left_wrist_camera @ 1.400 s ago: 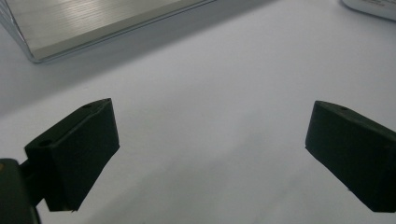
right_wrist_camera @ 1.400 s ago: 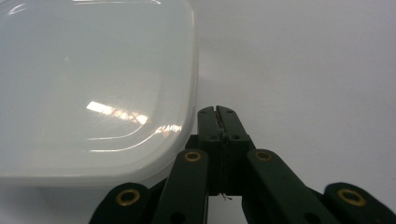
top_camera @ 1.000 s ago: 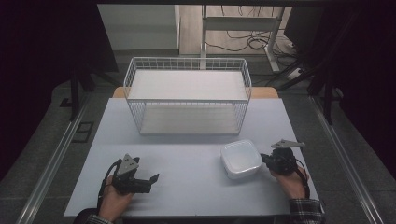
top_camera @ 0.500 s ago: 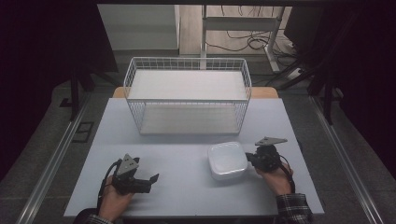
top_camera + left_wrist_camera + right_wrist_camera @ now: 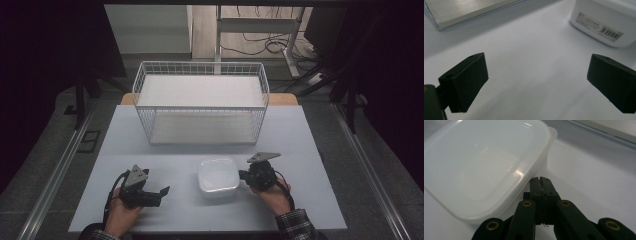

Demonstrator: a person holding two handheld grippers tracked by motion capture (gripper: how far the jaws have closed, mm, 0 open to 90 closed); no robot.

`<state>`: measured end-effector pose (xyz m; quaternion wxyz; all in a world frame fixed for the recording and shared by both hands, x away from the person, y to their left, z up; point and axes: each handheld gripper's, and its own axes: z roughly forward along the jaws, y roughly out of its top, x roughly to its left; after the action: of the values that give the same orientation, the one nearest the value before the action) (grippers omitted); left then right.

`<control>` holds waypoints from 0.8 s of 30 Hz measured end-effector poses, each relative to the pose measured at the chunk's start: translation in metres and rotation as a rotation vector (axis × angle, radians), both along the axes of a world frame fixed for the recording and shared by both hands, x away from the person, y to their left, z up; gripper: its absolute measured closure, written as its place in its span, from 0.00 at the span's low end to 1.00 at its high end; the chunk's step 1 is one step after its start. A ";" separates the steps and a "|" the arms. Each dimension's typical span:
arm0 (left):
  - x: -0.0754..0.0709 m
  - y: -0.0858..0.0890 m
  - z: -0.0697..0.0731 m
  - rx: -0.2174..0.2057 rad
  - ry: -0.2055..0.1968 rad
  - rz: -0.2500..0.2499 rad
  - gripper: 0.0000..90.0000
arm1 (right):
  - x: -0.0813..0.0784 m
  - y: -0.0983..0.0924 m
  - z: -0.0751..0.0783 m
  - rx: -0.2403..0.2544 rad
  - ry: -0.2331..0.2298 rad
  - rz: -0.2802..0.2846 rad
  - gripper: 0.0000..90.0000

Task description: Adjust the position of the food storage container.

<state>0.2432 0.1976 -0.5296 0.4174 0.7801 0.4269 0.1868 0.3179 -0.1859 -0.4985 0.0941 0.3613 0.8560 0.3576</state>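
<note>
A white plastic container [image 5: 217,177] with a translucent lid lies at the front middle of the table. My right gripper [image 5: 243,175] is shut, and its closed tips rest against the container's right side. In the right gripper view the shut jaws [image 5: 540,180] meet just under the lid rim of the container [image 5: 481,162], with nothing between them. Held low at the front left, my left gripper [image 5: 165,191] points right and stands open. Its wide-apart jaws [image 5: 536,75] frame bare table, and the container [image 5: 604,22] with its barcode label lies beyond them.
A white wire basket [image 5: 200,105] with a shelf inside stands at the back middle of the pale table [image 5: 310,135]. Its lower edge [image 5: 469,12] shows in the left gripper view, and part of the basket [image 5: 609,127] in the right gripper view. Dark floor and rails flank the table.
The right gripper has moved left with the container ahead of it, so the container has slid toward the table's middle. The left gripper has stayed put.
</note>
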 end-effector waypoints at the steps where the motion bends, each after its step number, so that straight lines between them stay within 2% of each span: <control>1: 0.000 0.000 0.000 0.000 0.000 0.000 0.03 | -0.002 0.004 0.000 -0.002 -0.002 0.009 0.98; 9: 0.000 0.000 0.001 -0.001 0.014 -0.008 0.04 | -0.016 0.023 -0.001 0.001 -0.018 0.053 0.98; 10: 0.000 -0.001 0.001 -0.001 0.019 -0.015 0.04 | -0.018 0.023 -0.001 -0.019 -0.038 0.051 0.97; 14: 0.000 -0.001 0.002 -0.006 0.030 -0.026 0.04 | -0.023 0.011 0.006 -0.031 -0.093 0.036 0.93; 18: 0.000 -0.002 0.004 -0.020 0.045 -0.048 0.05 | -0.032 -0.009 0.012 -0.016 -0.141 0.023 0.74; 19: 0.000 -0.002 0.004 -0.020 0.045 -0.048 0.05 | -0.032 -0.009 0.012 -0.016 -0.141 0.023 0.74; 20: 0.000 -0.002 0.004 -0.019 0.043 -0.054 0.05 | -0.035 -0.018 0.012 -0.013 -0.155 0.013 0.59; 21: 0.000 -0.002 0.004 -0.019 0.043 -0.054 0.05 | -0.035 -0.018 0.012 -0.013 -0.155 0.013 0.59; 22: -0.001 -0.003 0.004 -0.013 0.039 -0.057 0.04 | -0.036 -0.024 0.012 0.003 -0.172 -0.002 0.44; 24: -0.001 -0.004 0.003 -0.005 0.033 -0.060 0.04 | -0.037 -0.028 0.010 0.033 -0.177 -0.008 0.26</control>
<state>0.2424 0.1940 -0.5263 0.4174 0.7946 0.4109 0.1602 0.2807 -0.2138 -0.4882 0.1650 0.3334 0.8368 0.4017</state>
